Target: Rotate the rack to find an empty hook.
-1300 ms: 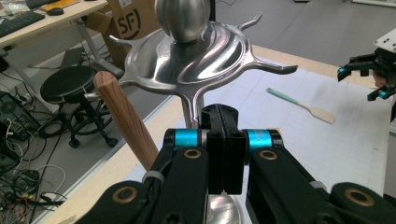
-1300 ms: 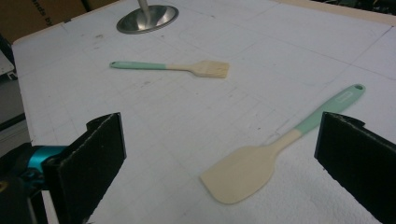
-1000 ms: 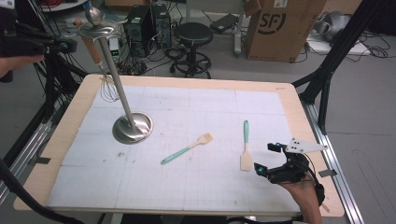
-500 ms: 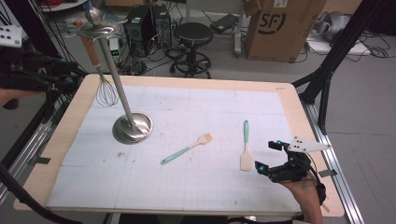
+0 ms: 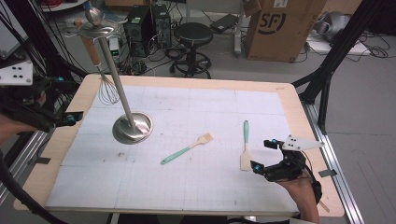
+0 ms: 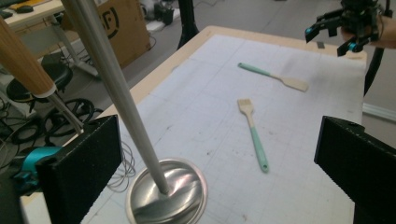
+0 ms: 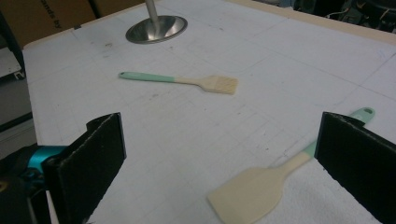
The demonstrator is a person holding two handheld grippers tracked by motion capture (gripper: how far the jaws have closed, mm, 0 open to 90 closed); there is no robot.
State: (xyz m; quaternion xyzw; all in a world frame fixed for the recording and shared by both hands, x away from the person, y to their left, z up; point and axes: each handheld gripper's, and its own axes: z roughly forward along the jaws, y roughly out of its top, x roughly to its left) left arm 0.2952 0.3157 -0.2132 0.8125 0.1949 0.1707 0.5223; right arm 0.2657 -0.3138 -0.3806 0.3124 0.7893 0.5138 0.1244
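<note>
The table [image 5: 84, 98] has a white mat [image 5: 196, 112] covering most of it. Biggest thing on it is the metal stand [image 5: 133, 128], round base at about 10 o'clock from the mat's middle, its pole leaning up to a small dish at the top. A whisk [image 5: 108, 91] with a wooden handle hangs from that dish, its wire end just off the mat's 11 o'clock corner.

The left gripper [image 5: 70, 117] is off the table's 9 o'clock edge, and its jaws have just been opening. They're spread wide now with nothing between the pads; its own view looks past them at the pole and whisk.

The right gripper [image 5: 267, 156] sits around 4 o'clock, jaws also spread wide, gripping nothing.

The spatula [image 5: 244, 147] lies just beside it at its 9 o'clock, blade toward the person. The small brush [image 5: 187, 148] lies near the middle, at about 6 o'clock.
</note>
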